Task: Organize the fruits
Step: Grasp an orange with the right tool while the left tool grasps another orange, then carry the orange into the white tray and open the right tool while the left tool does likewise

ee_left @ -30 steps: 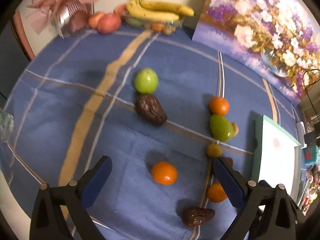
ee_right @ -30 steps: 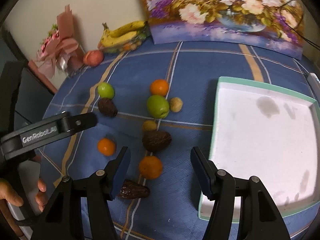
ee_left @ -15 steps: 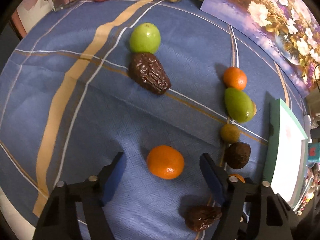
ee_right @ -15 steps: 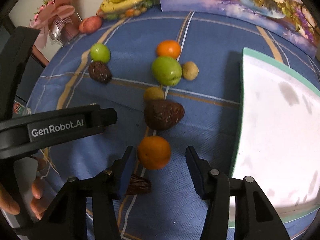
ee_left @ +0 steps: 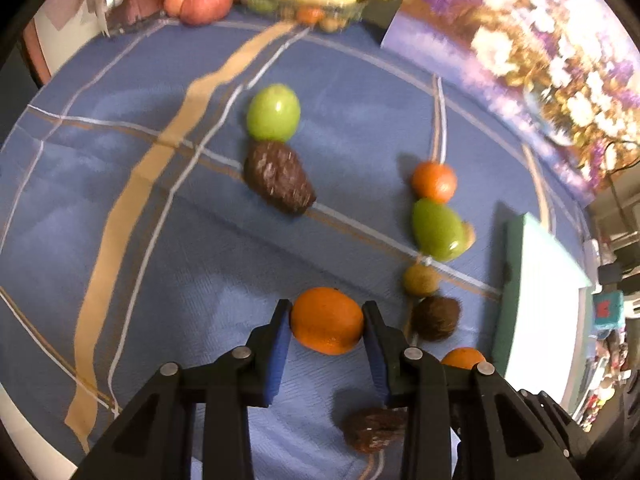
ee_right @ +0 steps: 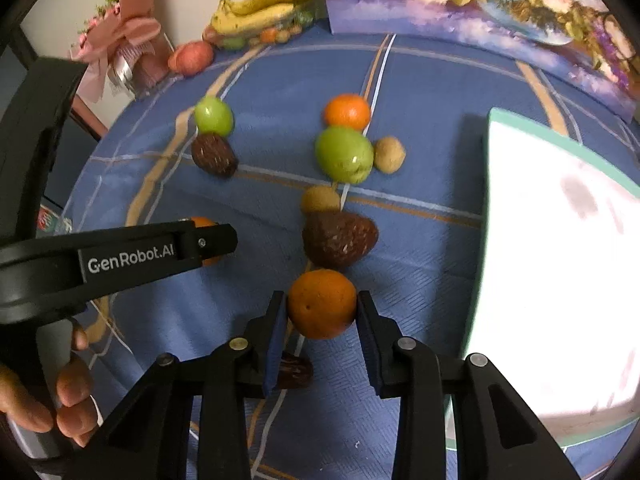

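On the blue checked cloth [ee_left: 120, 240] my left gripper [ee_left: 326, 306] is shut on an orange [ee_left: 326, 320], with both blue pads against its sides. From the right wrist view that orange [ee_right: 202, 224] shows only partly behind the left gripper's black finger. My right gripper [ee_right: 321, 298] has a second orange [ee_right: 322, 304] between its closing jaws, and the pads touch it on both sides. A white tray with a green rim [ee_right: 492, 120] lies to the right.
Loose on the cloth are a green apple [ee_left: 273, 112], a dark brown fruit [ee_left: 278, 182], a third orange [ee_right: 347, 112], a green fruit [ee_right: 344, 154], small yellowish fruits [ee_right: 320, 199] and a wrinkled date [ee_left: 372, 428]. Bananas [ee_right: 260, 8], a flower painting [ee_right: 480, 0] and a pink bouquet [ee_right: 120, 52] stand at the back.
Both grippers have come down closer to the cloth. Each pair of jaws has closed from wide apart onto its own orange.
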